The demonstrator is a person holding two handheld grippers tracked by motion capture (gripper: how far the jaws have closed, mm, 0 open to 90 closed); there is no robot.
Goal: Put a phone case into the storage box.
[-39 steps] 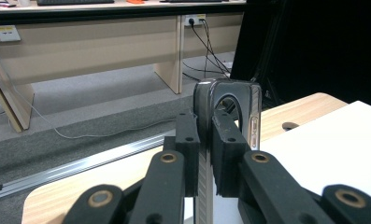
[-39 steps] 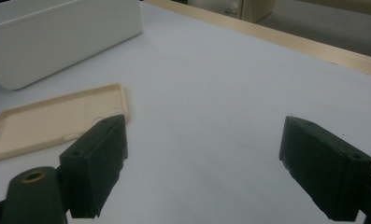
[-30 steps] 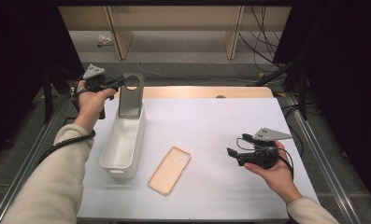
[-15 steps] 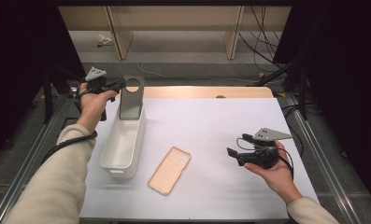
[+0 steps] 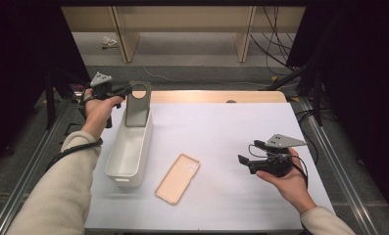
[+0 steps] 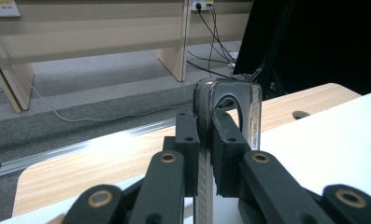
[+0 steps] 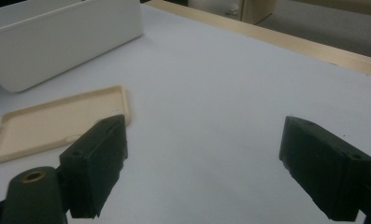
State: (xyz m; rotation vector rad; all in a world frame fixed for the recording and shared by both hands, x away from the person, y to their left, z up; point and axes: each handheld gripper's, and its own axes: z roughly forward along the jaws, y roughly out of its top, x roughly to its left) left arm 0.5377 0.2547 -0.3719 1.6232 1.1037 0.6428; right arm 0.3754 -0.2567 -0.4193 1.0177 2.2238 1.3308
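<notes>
Left gripper (image 5: 125,91), at ten o'clock on the table (image 5: 221,127), pinches the upper edge of a grey phone case (image 5: 136,104), holding it upright over the far end of the white bin (image 5: 128,152). Toward six o'clock of the bin's right side, a beige phone case (image 5: 178,177) lies flat on the white surface. Right gripper (image 5: 247,160), at four o'clock, rests with jaws spread wide, empty, pointing at the beige case.

Grey phone case (image 5: 137,105) (glossy edges), white bin (image 5: 128,149), beige phone case (image 5: 178,177), white table cover (image 5: 221,132), black hand-held gripper (image 5: 247,164)
</notes>
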